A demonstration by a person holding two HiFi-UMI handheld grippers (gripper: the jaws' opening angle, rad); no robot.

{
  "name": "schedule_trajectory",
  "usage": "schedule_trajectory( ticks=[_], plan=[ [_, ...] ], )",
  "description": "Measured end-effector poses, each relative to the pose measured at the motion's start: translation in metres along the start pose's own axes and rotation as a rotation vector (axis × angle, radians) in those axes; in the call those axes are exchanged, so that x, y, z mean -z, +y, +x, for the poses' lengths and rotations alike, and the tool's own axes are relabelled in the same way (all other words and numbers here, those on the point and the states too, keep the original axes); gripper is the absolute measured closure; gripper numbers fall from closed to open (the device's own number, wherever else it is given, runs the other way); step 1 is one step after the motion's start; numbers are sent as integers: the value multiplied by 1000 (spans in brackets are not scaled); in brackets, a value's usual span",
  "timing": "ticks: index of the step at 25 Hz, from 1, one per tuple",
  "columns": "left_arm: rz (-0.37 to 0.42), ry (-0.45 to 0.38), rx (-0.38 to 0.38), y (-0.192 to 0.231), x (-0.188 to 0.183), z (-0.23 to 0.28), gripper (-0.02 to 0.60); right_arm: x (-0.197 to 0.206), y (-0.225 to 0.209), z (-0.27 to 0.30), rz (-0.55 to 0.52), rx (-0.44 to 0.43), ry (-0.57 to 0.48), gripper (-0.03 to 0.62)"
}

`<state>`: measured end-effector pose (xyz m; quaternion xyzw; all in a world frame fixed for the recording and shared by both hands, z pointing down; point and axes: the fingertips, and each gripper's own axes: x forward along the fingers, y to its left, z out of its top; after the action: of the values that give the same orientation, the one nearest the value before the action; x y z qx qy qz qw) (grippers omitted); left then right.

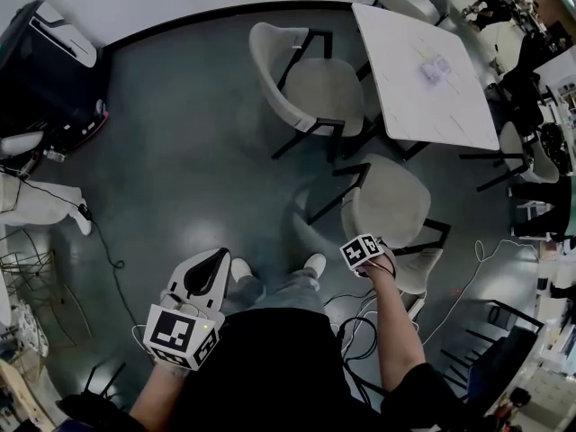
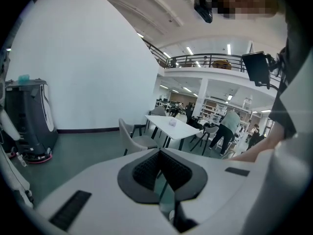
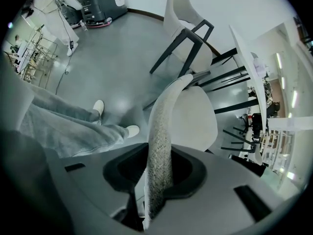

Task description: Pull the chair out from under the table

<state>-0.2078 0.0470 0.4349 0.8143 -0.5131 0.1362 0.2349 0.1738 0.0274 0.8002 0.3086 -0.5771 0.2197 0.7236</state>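
Note:
A beige chair [image 1: 387, 207] with black legs stands on the grey floor just off the near corner of the white table [image 1: 423, 70]. My right gripper [image 1: 376, 264] points steeply down and is shut on the top edge of the chair's backrest [image 3: 161, 126], which runs between the pads; the seat [image 3: 195, 114] lies beyond. My left gripper [image 1: 214, 261] hangs over bare floor at the lower left, well apart from the chair. Its pads [image 2: 146, 169] meet with nothing between them.
A second beige chair [image 1: 306, 84] stands at the table's left side, angled away. A dark machine [image 1: 45, 61] sits at the far left with cables [image 1: 108, 250] trailing across the floor. The person's shoes [image 1: 315, 264] are beside the held chair. More chairs [image 1: 513, 142] crowd the right.

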Motion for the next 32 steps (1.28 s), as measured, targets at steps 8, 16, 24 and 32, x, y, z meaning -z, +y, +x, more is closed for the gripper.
schedule_trajectory(
  ticks=[8,16,24,32],
  plan=[
    [22,-10,37,23,-2,-12,577,-48,59,-17,3,-15,-22,490],
    [37,-30,44,40,-9,-27,577,-98,119,-35,-26,-40,-77,490],
    [34,-26,24,48,-8,-36,577,-131,164,-50,-50,-39,-67,490],
    [21,-18,1,66,-2,-41,577,-166,207,-64,-54,-67,-72,490]
  ],
)
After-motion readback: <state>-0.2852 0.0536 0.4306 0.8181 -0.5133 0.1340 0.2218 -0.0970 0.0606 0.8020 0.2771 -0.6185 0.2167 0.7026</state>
